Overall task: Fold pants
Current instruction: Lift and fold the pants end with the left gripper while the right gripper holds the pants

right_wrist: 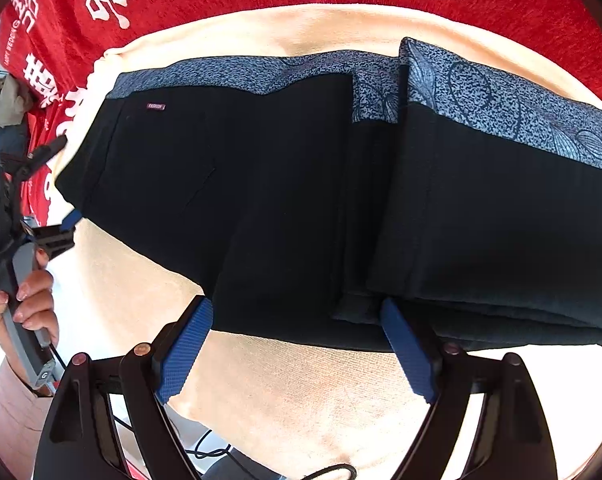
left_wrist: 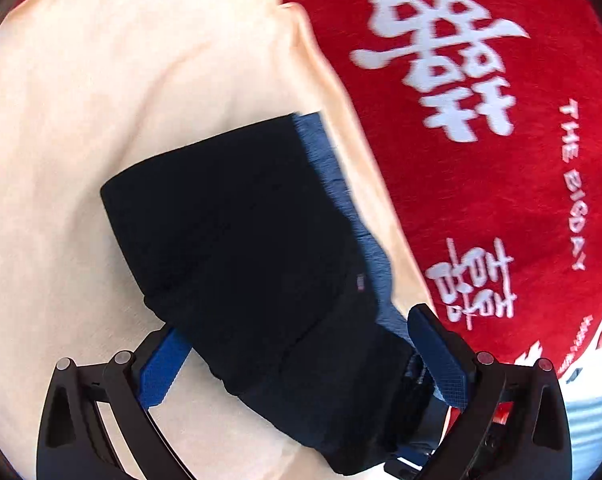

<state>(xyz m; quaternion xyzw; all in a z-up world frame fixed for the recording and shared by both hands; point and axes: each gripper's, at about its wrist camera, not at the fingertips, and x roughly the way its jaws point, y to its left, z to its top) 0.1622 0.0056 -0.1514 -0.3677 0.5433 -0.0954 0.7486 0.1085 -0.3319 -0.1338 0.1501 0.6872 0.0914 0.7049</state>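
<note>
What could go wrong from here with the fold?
1. The right gripper is open at the near edge of the pants; closing may pinch only some of the stacked layers, so the fold slides apart.
2. The left gripper is open around the waist end; an uneven lift could skew the patterned trim.
3. The fingers could snag the cream cloth underneath.

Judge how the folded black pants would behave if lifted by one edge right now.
The black pants look soft and would probably droop and unfold, since several loose layers are stacked. They probably would not slide easily on the cream cloth. The right gripper is open at their edge.
</note>
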